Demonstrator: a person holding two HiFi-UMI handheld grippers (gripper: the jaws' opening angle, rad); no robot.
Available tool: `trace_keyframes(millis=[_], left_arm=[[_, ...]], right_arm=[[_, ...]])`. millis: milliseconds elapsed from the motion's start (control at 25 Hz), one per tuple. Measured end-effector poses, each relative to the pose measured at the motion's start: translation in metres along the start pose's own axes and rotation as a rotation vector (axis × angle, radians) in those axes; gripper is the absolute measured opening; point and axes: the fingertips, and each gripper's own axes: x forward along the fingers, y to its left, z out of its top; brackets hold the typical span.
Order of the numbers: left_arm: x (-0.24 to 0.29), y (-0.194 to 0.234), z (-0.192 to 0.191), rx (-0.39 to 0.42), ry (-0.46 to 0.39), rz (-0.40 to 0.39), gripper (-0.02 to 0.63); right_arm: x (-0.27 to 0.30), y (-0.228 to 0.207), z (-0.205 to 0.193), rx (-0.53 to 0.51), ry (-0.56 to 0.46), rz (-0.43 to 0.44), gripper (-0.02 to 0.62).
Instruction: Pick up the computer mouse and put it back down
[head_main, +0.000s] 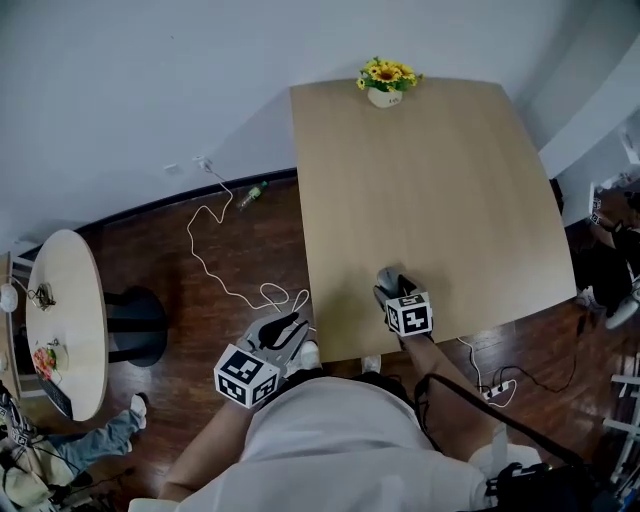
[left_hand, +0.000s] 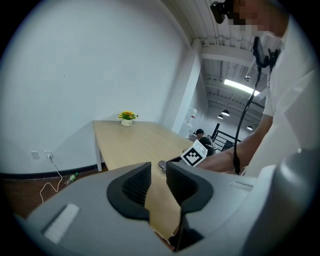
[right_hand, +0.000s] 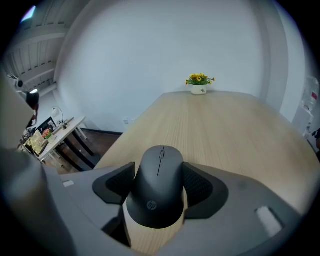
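White shirt (head_main: 350, 440) of person: bottom of head view. Right gripper (head_main: 388, 283): jaws clamped on both sides of black computer mouse (right_hand: 159, 187), at near edge of light wood table (head_main: 440, 180). Left gripper (left_hand: 158, 176): jaws narrowly apart, nothing between them, held off table's left side over dark floor (head_main: 170, 310). Sunflower pot (head_main: 386, 85): table's far edge.

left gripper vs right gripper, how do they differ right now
The right gripper is shut on the black mouse; the left gripper holds nothing, its jaws a little apart. The right gripper is over the wooden table near its front edge; the left gripper is off the table's left side, above the floor. Both have black ribbed pads.
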Motion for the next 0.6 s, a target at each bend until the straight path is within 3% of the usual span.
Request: trace_keyframes(millis=[360,600], left_arm=[[0.013,-0.02,0.003,0.028,-0.026,-0.083,0.088],[0.02,-0.035,-0.001,-0.01,-0.029,-0.117,0.117]], right_arm=[[-0.125,0.036,0.047,-0.079,-0.142,0.045,0.302],[-0.2,0.038,0.047,-0.121,-0.202,0.007,0.302]])
